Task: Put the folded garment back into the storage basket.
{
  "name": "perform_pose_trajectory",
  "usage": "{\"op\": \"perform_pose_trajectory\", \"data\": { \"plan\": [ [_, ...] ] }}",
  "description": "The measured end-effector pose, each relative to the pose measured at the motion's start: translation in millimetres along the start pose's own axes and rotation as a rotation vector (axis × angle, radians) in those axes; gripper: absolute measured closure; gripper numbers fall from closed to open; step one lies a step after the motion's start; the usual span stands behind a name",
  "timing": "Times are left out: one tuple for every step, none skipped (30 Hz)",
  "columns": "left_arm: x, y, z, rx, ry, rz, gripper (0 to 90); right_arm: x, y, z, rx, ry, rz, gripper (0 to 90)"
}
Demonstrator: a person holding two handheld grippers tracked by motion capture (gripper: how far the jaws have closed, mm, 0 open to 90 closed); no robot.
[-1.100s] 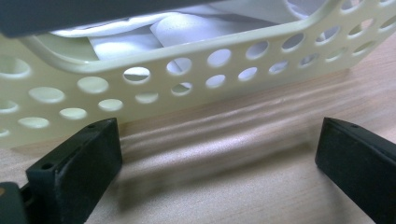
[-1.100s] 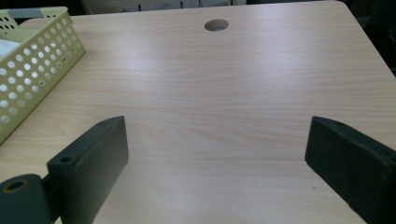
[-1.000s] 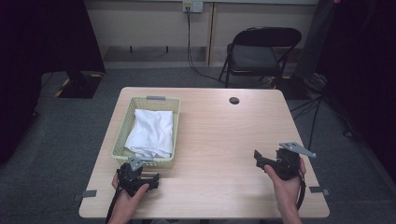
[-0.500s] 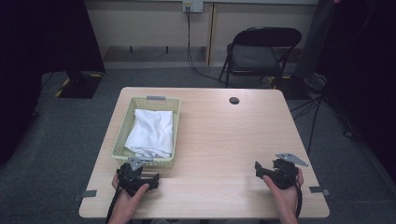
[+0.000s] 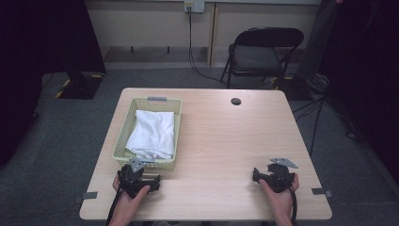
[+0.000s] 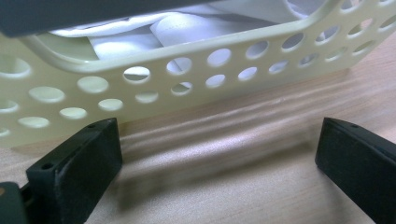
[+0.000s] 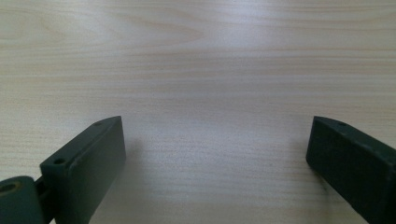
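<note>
Pale wood table point(image 5: 221, 141): light grain, both grippers low over its near edge; a dark round hole point(image 5: 235, 101) sits in it beyond and to the right of the basket.
Basket point(image 5: 123, 136): cream plastic with round holes in its walls, on the table's left half; it serves as the landmark for all that follows.
White cloth point(image 5: 151, 133): folded, lying inside the basket; in the left gripper view it shows over the basket's near rim and through the wall holes point(image 6: 187, 25).
Left gripper point(image 5: 137, 179): just in front of the basket's near wall, close to it, held in the person's left hand point(image 5: 128, 202). In its own view point(image 6: 217, 154) the two black jaws stand wide apart with bare wood between them; they grip nothing and point at the basket wall point(image 6: 187, 79), which lies a little beyond the jaw tips, not touching.
Right gripper point(image 5: 273, 176): well apart from the basket, off to its right at the table's near right side, held in the person's right hand point(image 5: 280, 200). In its own view point(image 7: 215, 149) the jaws are spread wide, nothing between them but wood; whether the tips touch the tabletop I cannot tell.
Grey plate point(image 5: 283, 162): three-cornered, on top of the right gripper, on its side away from the person.
Folding chair point(image 5: 261, 52): dark, on the floor beyond the table's far edge, far past the basket and to its right.
</note>
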State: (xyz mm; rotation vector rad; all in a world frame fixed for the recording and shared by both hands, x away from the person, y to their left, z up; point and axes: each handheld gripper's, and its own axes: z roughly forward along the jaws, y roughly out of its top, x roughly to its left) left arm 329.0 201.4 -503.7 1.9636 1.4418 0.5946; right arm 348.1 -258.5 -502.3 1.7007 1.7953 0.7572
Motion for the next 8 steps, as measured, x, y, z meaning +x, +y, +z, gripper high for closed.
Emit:
{"op": "perform_pose_trajectory", "data": {
  "plan": [
    [-0.2, -0.1, 0.0, 0.000, 0.000, -0.002, 0.0, -0.3, 0.2, 0.3, 0.001, 0.001, 0.001, 3.5],
    [-0.1, -0.1, -0.1, 0.000, 0.000, -0.002, 0.0, -0.5, 0.2, 0.3, 0.002, -0.004, 0.008, 3.0],
    [-0.1, -0.2, -0.1, -0.001, -0.001, -0.002, 0.0, -0.9, 0.3, 0.5, 0.004, -0.005, 0.012, 2.7],
    [-0.1, -0.2, -0.1, 0.000, -0.001, -0.001, 0.0, -1.0, 0.4, 0.6, 0.004, -0.005, 0.012, 2.7],
    [-0.1, -0.1, -0.1, 0.000, -0.001, -0.001, 0.0, -0.9, 0.4, 0.6, 0.004, -0.005, 0.012, 2.6],
    [-0.1, -0.1, -0.1, 0.000, -0.001, -0.001, 0.0, -0.9, 0.4, 0.6, 0.005, -0.006, 0.012, 2.6],
    [-0.1, -0.1, -0.1, 0.000, -0.001, -0.001, 0.0, -0.9, 0.4, 0.7, 0.004, -0.006, 0.012, 2.6],
    [-0.1, -0.1, -0.1, 0.000, -0.001, -0.001, 0.0, -0.9, 0.4, 0.7, 0.004, -0.006, 0.012, 2.6]
  ]
}}
